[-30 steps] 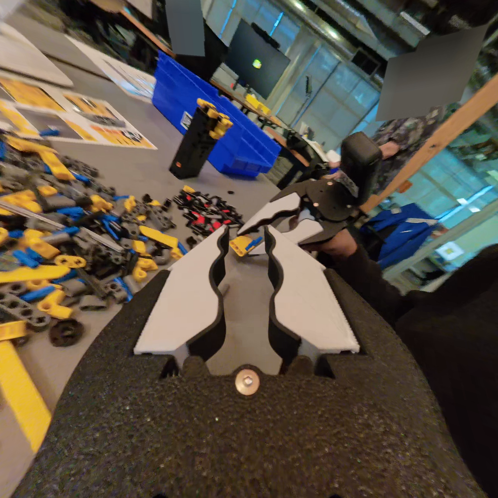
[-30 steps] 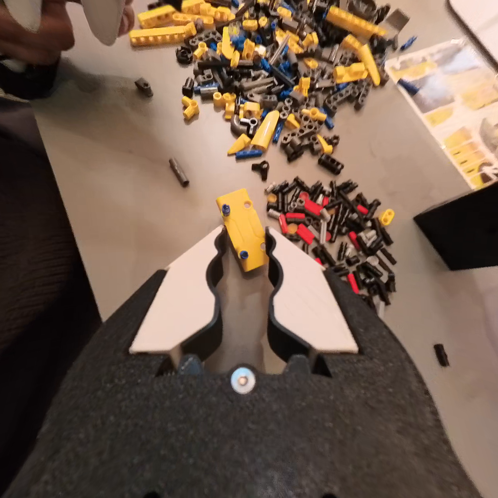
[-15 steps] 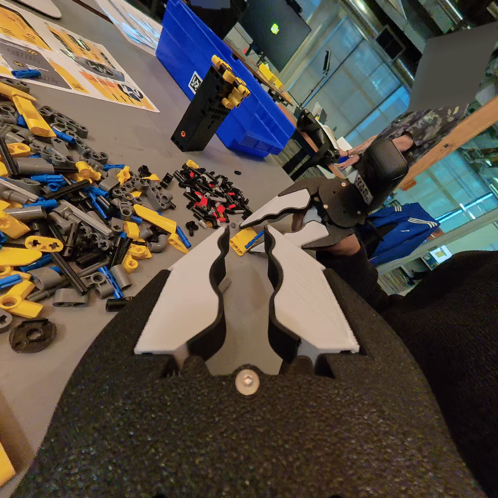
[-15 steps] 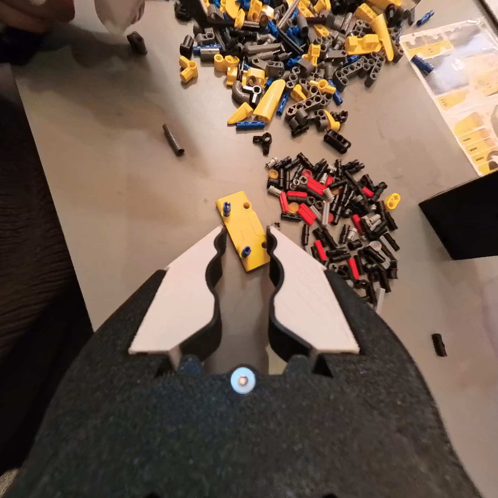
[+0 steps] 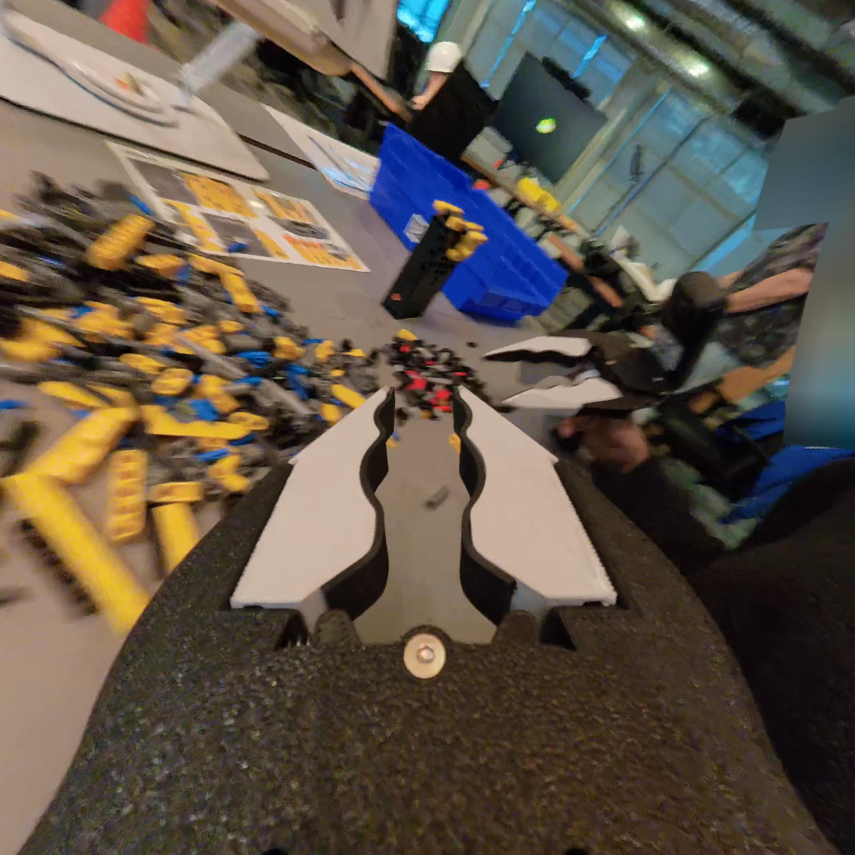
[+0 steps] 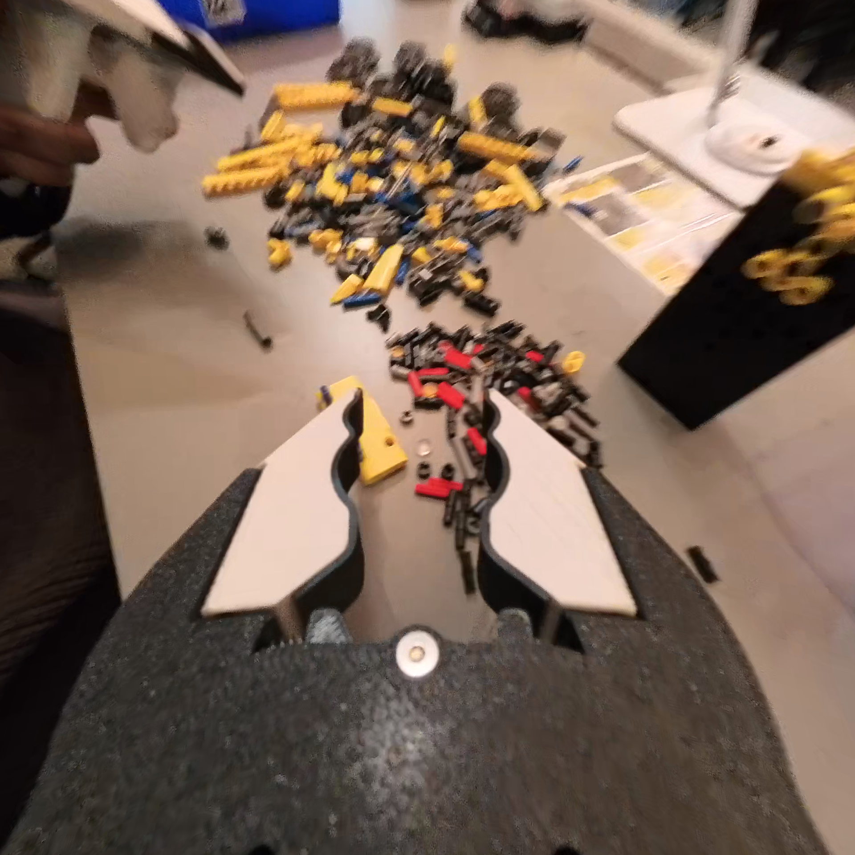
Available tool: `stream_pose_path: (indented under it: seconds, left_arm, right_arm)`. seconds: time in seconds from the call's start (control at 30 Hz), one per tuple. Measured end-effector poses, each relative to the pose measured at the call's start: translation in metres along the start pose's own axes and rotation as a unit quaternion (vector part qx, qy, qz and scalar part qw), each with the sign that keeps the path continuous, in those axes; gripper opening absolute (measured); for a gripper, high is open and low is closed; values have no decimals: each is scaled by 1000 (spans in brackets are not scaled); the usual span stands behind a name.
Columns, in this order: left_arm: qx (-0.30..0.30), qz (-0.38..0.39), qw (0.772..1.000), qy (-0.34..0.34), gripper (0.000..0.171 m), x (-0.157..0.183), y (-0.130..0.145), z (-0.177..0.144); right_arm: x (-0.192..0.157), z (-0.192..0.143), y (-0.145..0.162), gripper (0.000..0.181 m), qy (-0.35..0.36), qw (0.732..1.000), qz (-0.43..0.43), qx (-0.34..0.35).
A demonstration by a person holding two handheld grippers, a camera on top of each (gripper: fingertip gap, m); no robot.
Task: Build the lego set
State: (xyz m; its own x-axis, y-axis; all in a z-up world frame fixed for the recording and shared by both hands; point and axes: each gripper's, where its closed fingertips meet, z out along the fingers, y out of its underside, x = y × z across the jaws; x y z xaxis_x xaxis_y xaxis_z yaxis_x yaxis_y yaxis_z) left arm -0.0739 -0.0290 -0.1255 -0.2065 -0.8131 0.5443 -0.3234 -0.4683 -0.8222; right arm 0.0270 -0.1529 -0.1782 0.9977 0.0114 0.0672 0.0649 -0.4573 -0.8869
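Observation:
My right gripper (image 6: 423,395) is open and empty, low over the grey table (image 6: 194,416). A flat yellow panel piece with holes (image 6: 381,446) lies on the table by its left finger, partly hidden under it. A small pile of black and red pins (image 6: 490,384) lies just ahead and under its right finger. My left gripper (image 5: 423,395) is open and empty above the table, pointing at the same pin pile (image 5: 425,374). A short dark pin (image 5: 437,497) lies between its fingers. The right gripper also shows in the left wrist view (image 5: 495,379), open.
A large heap of yellow, blue and grey bricks (image 5: 139,370) (image 6: 393,194) covers the table's middle. A black block with yellow parts (image 5: 425,273) (image 6: 740,333), a blue bin (image 5: 462,240) and printed sheets (image 5: 240,222) (image 6: 638,217) lie beyond. The views are motion-blurred. Tip to tip, the grippers are about 15 cm apart.
My right gripper has opened and let go of the yellow panel, which now lies on the table. Both grippers have swung; the left one has pulled back and turned toward the pin pile.

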Motion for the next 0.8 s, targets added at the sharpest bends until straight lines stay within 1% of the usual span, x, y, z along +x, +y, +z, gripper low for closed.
stream_pose_path:
  seconds: [0.07,0.1,0.17,0.23,0.3,0.37,0.43,0.53,0.6,0.8]
  left_arm:
    - [-12,57,994,-95,24,-32,-2,-17]
    - [-26,82,985,-146,24,-50,0,-27]
    - [-49,119,966,-223,23,-78,4,-45]
    - [-61,144,950,-272,23,-96,3,-60]
    - [-55,163,938,-301,22,-110,-8,-72]
    - [-38,165,932,-320,22,-122,-22,-80]
    - [-33,159,929,-334,22,-134,-30,-83]
    - [-35,161,923,-348,21,-149,-32,-83]
    - [-36,148,926,-346,21,-153,-31,-82]
    - [-24,117,930,-347,21,-160,-32,-85]
  right_arm:
    - [16,-10,-12,50,33,998,15,51]
    - [23,-15,-17,48,43,996,28,72]
    - [33,-24,-22,46,49,992,55,104]
    - [38,-28,-25,46,45,988,77,123]
    - [42,-30,-26,46,43,986,89,132]
    - [43,-30,-26,46,41,986,94,134]
    - [44,-29,-25,46,40,986,100,130]
    - [49,-29,-24,43,52,984,109,128]
    - [51,-29,-24,40,56,983,114,129]
    - [53,-30,-23,40,55,982,121,131]
